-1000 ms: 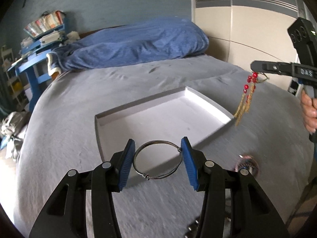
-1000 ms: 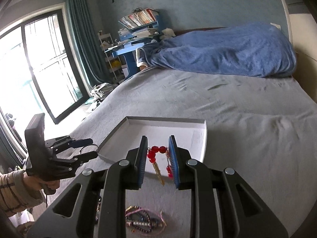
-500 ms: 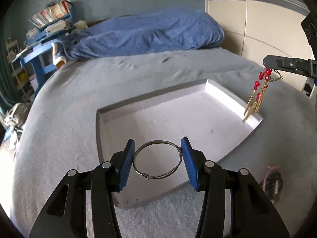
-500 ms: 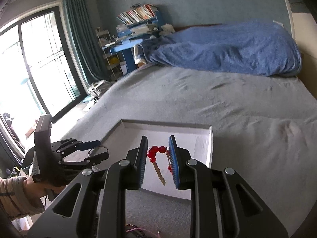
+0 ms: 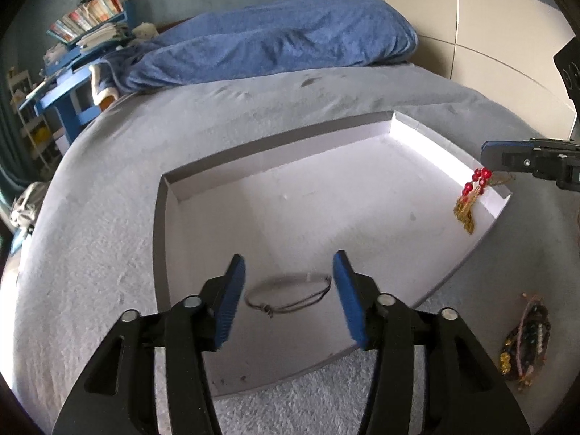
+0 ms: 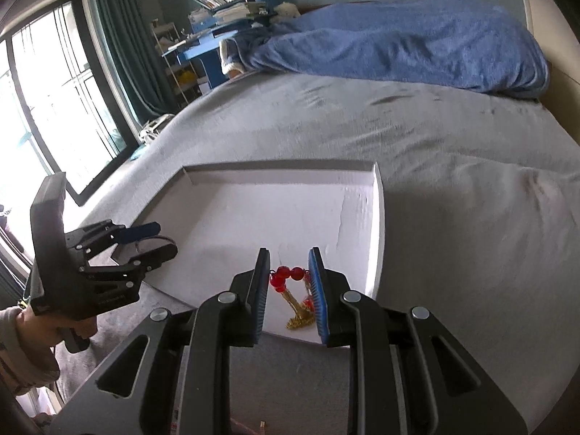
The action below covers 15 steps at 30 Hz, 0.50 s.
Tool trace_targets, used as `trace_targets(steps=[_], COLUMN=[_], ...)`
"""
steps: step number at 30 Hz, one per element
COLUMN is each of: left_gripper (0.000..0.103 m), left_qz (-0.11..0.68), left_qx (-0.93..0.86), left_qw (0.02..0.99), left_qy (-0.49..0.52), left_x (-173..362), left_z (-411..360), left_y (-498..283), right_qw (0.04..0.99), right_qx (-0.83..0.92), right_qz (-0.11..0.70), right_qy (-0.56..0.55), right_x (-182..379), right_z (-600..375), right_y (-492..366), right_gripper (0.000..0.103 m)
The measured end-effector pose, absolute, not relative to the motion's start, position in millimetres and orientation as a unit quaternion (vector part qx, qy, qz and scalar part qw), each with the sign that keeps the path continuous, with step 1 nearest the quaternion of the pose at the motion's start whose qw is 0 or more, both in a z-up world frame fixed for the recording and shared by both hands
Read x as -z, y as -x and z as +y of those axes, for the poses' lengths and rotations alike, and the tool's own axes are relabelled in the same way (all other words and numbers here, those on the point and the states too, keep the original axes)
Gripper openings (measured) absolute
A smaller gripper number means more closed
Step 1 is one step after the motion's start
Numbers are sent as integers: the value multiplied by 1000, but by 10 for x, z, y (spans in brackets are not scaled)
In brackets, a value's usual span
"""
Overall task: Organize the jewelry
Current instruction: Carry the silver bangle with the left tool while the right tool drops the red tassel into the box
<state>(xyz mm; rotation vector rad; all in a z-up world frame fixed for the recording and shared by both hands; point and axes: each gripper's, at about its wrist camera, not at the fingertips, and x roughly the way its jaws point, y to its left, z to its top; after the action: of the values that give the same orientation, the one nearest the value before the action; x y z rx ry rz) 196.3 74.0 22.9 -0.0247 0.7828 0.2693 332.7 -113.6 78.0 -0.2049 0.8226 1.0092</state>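
Note:
A shallow white tray (image 5: pixel 224 166) lies on the grey bed; it also shows in the right wrist view (image 6: pixel 282 170). My left gripper (image 5: pixel 288 290) is open over the tray's near part, and a thin wire bangle (image 5: pixel 288 295) lies blurred between its blue pads, free of them. The left gripper also shows in the right wrist view (image 6: pixel 152 241). My right gripper (image 6: pixel 289 286) is shut on a red-bead earring with gold tassels (image 6: pixel 290 277), held low over the tray's near right corner, tassels touching the floor. The earring also shows in the left wrist view (image 5: pixel 471 195).
A beaded bracelet pile (image 5: pixel 525 340) lies on the bed right of the tray. A blue duvet (image 6: pixel 398 40) is bunched at the head of the bed. A blue desk with books (image 6: pixel 224 7) and a window (image 6: pixel 54 90) stand at the left.
My left gripper opened and let go of the wire bangle, which dropped toward the tray floor. Both grippers moved down closer to the tray; the earring's tassels now reach the tray.

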Motion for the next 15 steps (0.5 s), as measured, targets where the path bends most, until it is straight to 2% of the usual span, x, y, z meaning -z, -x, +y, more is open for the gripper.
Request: trace_targets(steps=[3,5,6,7,15], left_gripper=[76,80,84,88,91], left_qz=[372,367,365,361,339], left_qx=[-132,-131,-131,-131,-120], left_qw=[919,921,922,923,933], left_qy=[1,-8,-11,-13,-3], left_x=[-254,-277,-295,-310,-429], left_z=[679,625,601,587,433], left_y=[-1917,-1888,-1866,-1840,-1515], right_qw=[790,792,792,793,798], right_qx=[-466,-464,-465,-467,-478], right_qz=[382,381,379,375,353], right_qy=[109,114,113,110,98], right_x=[-726,-716,-722,-734,-822], right_z=[-1110,-1113,-1126,-1146,-1412], right_y=[-3293,-3275,-3267,-3261,-3010], right_gripper=[23,33,43,46,58])
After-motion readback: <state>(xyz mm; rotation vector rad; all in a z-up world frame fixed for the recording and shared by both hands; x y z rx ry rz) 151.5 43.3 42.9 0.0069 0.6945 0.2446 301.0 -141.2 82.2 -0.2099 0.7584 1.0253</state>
